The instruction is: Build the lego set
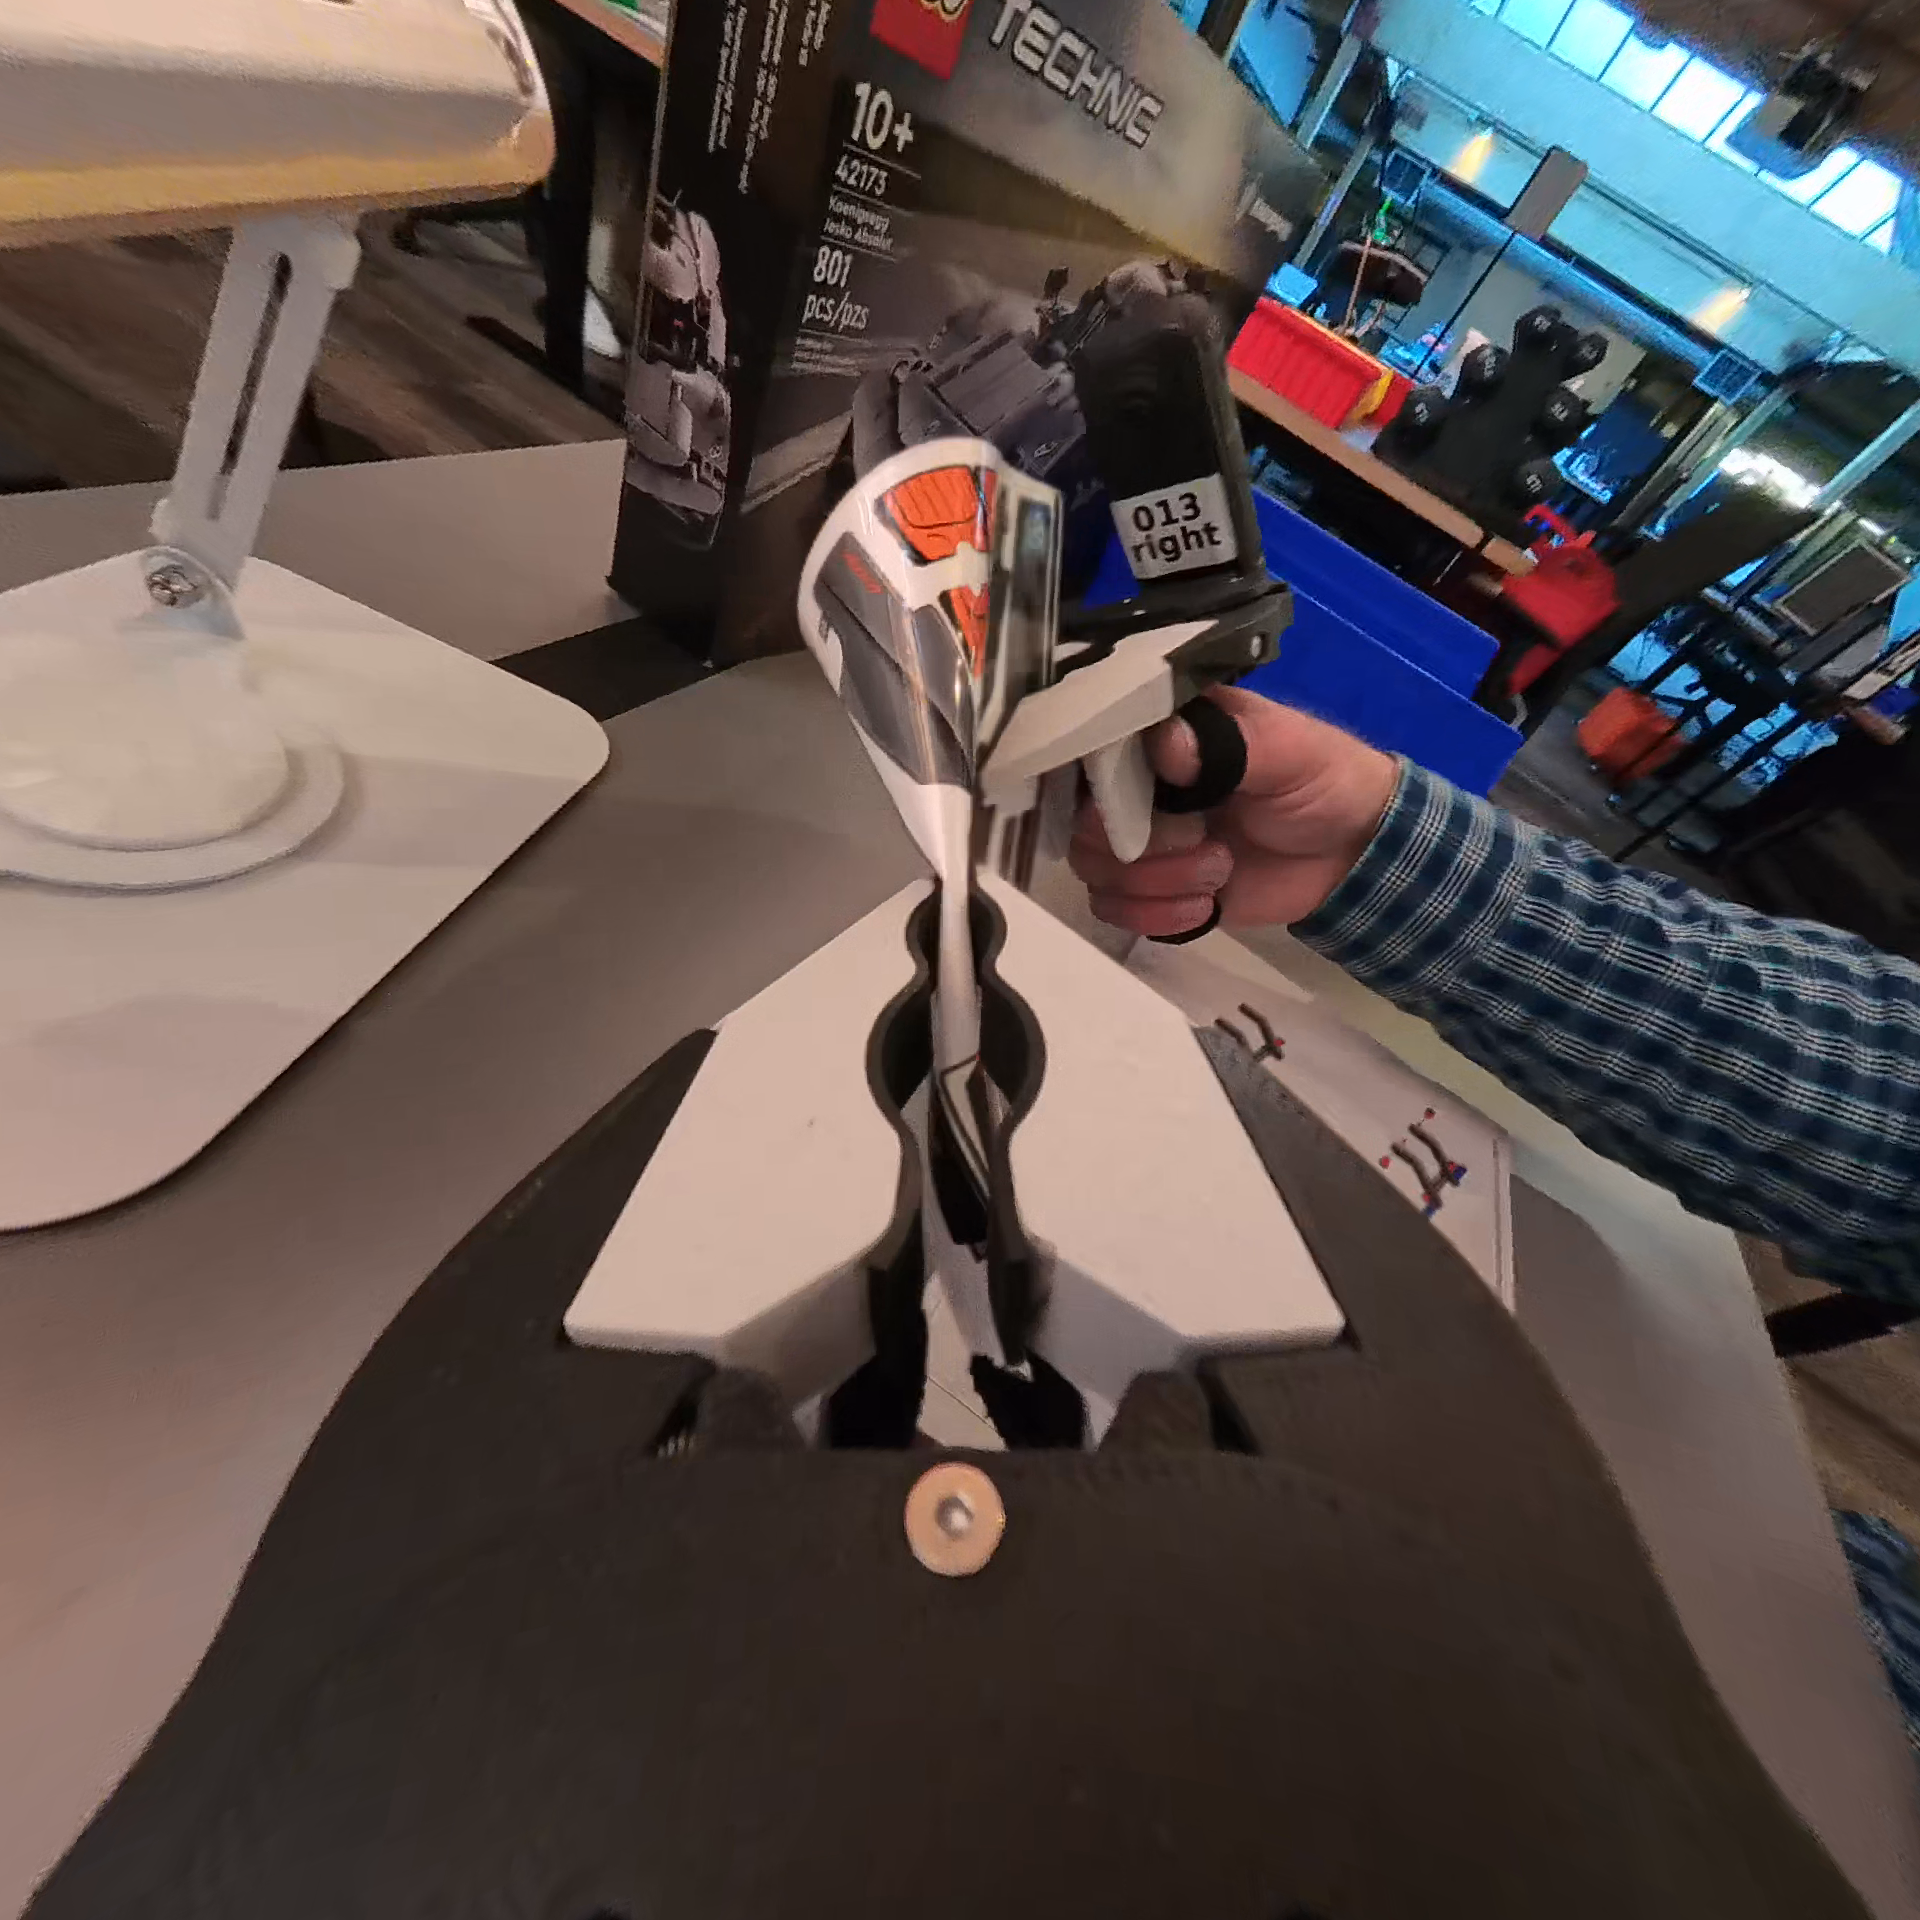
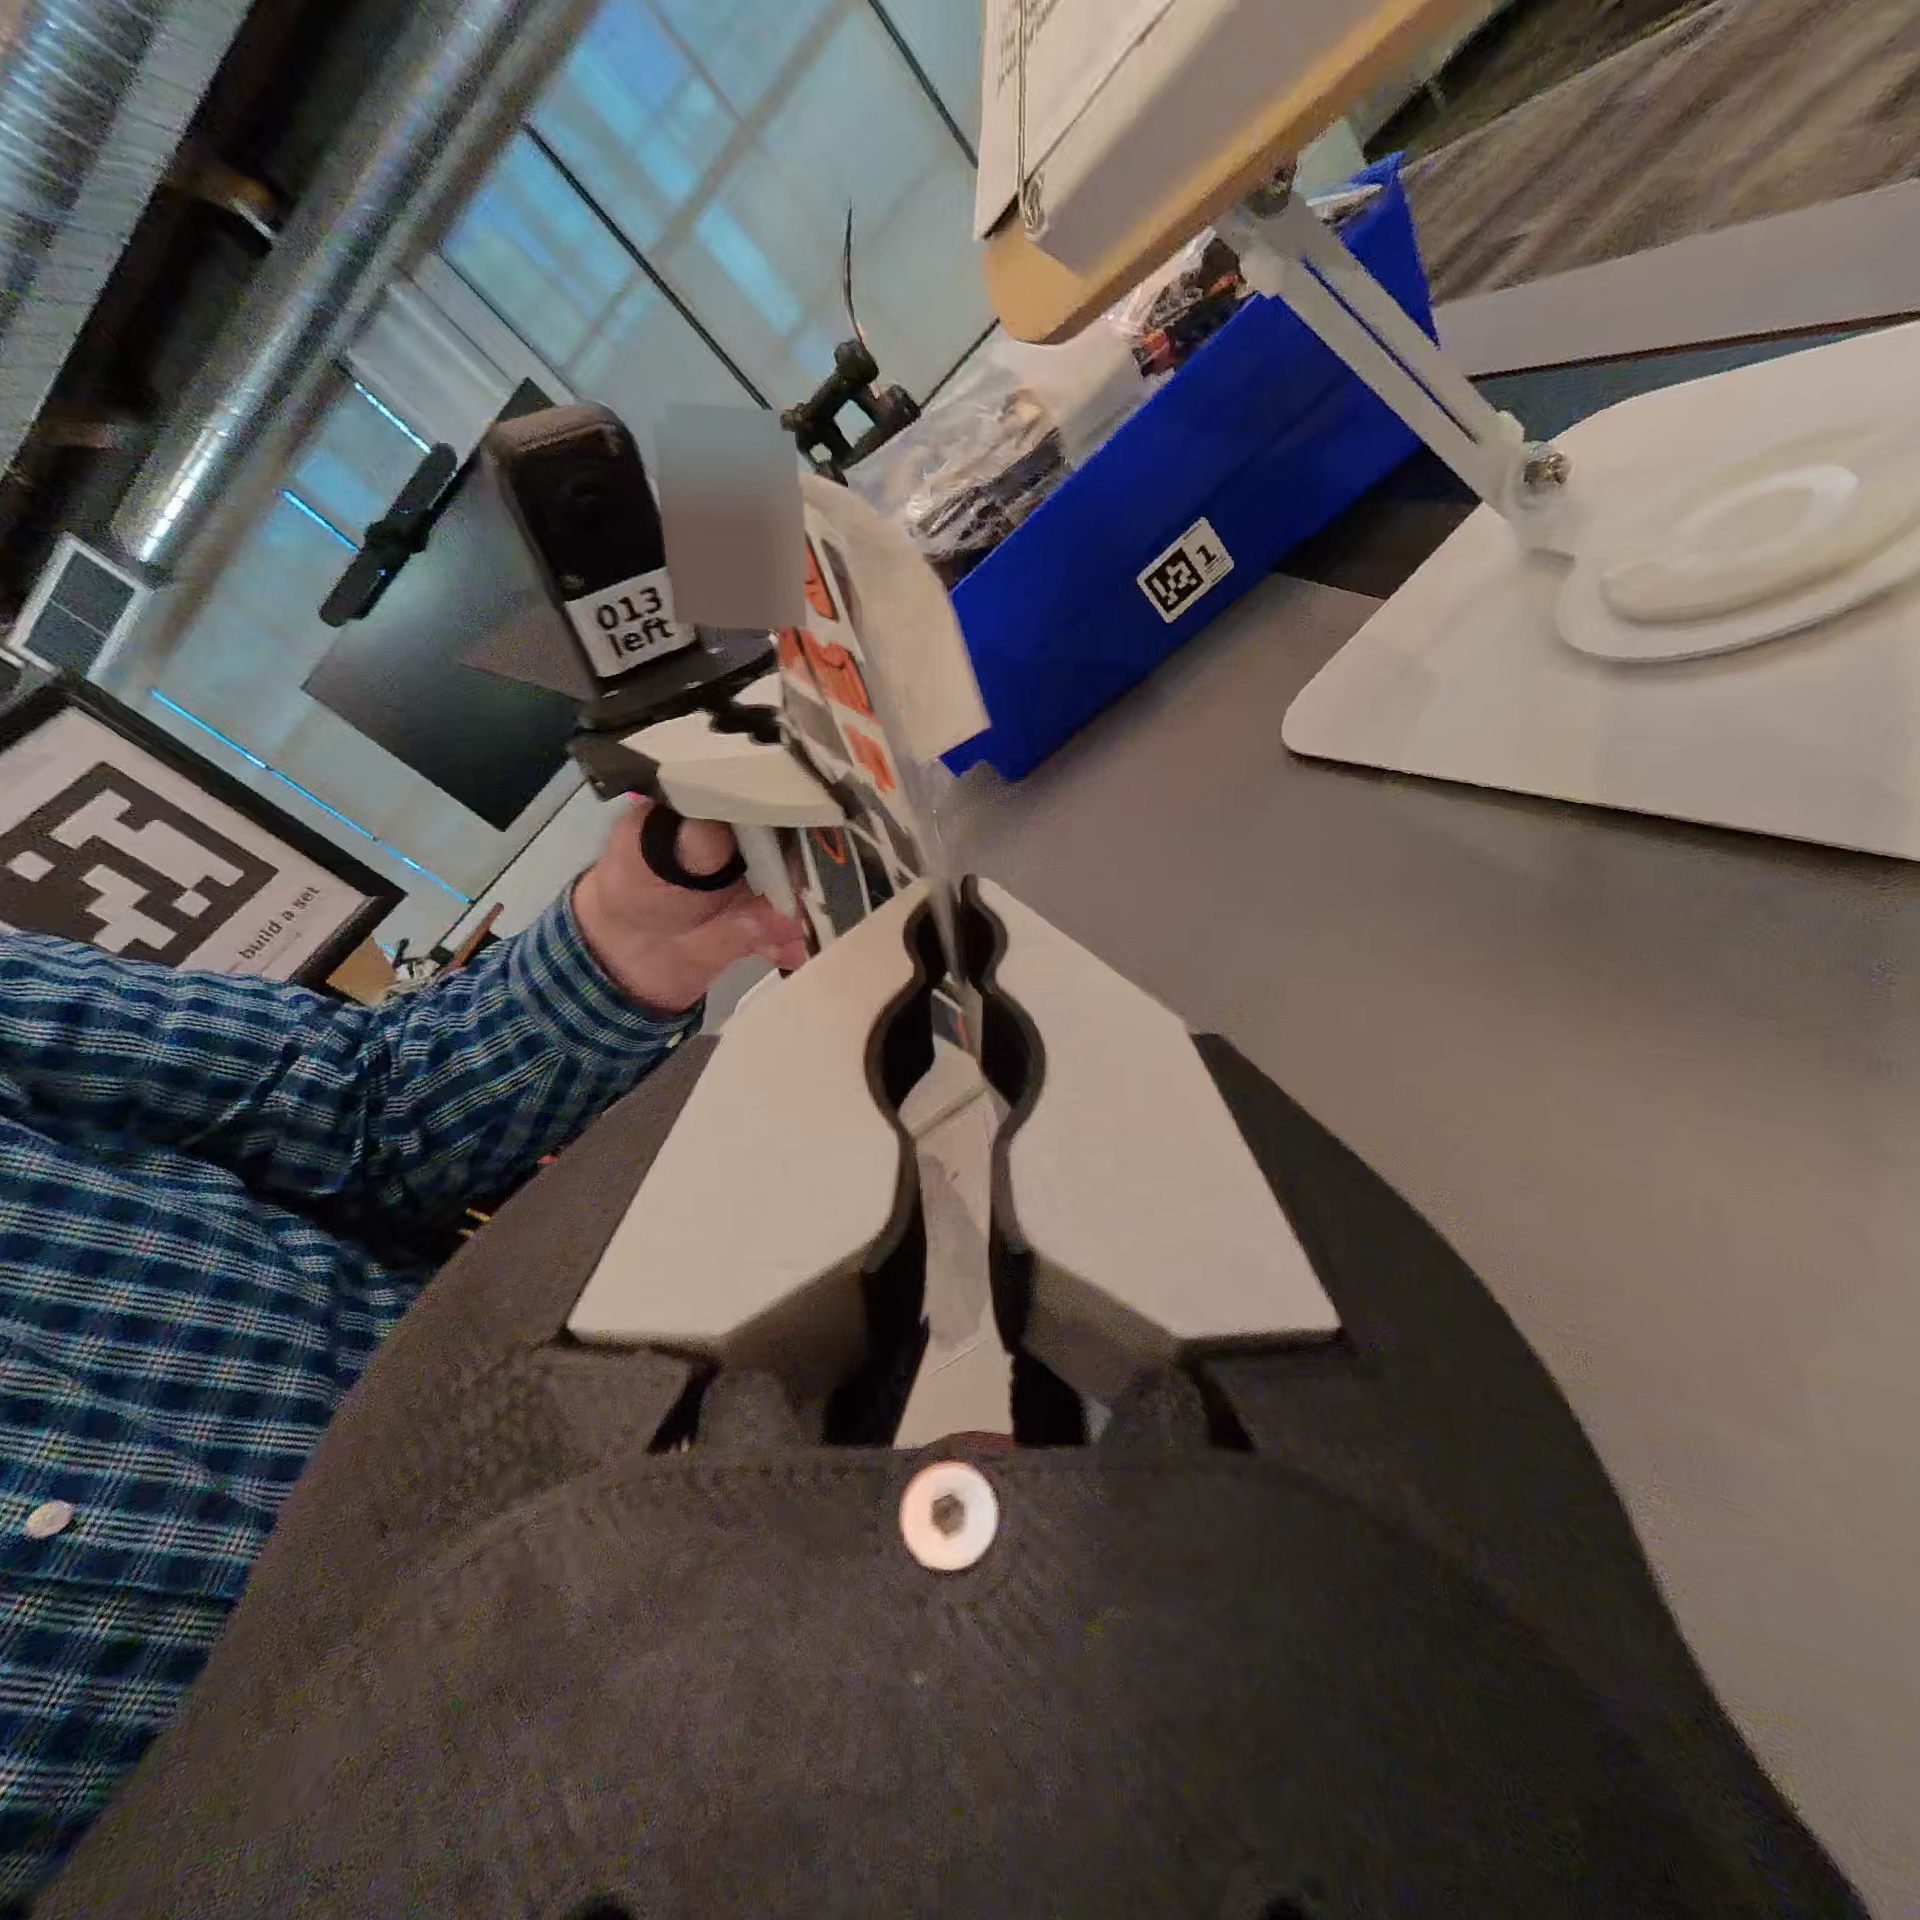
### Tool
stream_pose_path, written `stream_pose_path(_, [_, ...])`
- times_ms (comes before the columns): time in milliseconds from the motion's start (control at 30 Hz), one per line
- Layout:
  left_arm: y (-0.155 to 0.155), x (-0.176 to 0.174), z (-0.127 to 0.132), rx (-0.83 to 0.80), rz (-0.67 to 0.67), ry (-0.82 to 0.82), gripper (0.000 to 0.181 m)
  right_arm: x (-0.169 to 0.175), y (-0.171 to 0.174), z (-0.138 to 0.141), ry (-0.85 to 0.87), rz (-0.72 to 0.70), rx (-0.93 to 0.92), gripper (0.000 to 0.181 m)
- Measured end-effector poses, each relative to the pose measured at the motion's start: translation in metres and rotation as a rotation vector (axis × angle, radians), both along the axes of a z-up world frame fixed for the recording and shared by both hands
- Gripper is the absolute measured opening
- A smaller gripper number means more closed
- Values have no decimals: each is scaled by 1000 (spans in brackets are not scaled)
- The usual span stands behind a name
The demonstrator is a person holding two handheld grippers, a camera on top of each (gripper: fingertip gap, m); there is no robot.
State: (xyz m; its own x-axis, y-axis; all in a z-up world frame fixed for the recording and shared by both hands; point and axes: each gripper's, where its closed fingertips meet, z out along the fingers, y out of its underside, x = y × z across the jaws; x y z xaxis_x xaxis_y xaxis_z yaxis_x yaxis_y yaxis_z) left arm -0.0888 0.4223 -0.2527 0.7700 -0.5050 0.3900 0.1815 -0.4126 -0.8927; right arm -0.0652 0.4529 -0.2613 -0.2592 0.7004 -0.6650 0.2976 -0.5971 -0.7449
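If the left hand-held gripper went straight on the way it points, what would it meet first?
Probably the right hand-held gripper, gripping the same sticker sheet just ahead; the set box stands behind. Depth is unclear.

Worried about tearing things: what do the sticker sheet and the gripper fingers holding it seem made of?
Sticker sheet: apparently thin glossy paper or film; it curls and shows reflective streaks between both grippers. Left gripper's fingers: seemingly rigid matte white plastic, perhaps printed; flat faces, sharp edges, scalloped inner profile. Right gripper's fingers look the same.
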Motion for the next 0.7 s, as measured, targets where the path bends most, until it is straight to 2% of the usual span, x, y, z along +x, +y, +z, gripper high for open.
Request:
stream_pose_path(33, [3, -1, -3, -11, 8, 7, 3, 6, 2, 1, -9, -12, -1, 0])
stream_pose_path(167, [20, 0, -9, -34, 59, 39, 55, 43, 24, -4, -150, -86, 23, 0])
stream_pose_path(233, [25, 0, -10, -40, 74, 62, 68, 75, 49, -14, -300, -177, 82, 0])
stream_pose_path(300, [26, 1, -10, -48, 75, 85, 67, 109, 65, -16, -410, -209, 83, 0])
stream_pose_path(367, [27, 0, -14, -60, 82, 121, 68, 149, 87, -36, -612, -276, 156, 0])
stream_pose_path(467, [28, -6, -13, -61, 117, 142, 69, 193, 112, -55, -803, -361, 183, 0])
stream_pose_path(567, [27, -18, -10, -53, 170, 197, 71, 225, 127, -78, -992, -396, 288, 0])
stream_pose_path(700, [25, -34, -3, -49, 223, 238, 70, 246, 136, -103, -1172, -423, 415, 0])
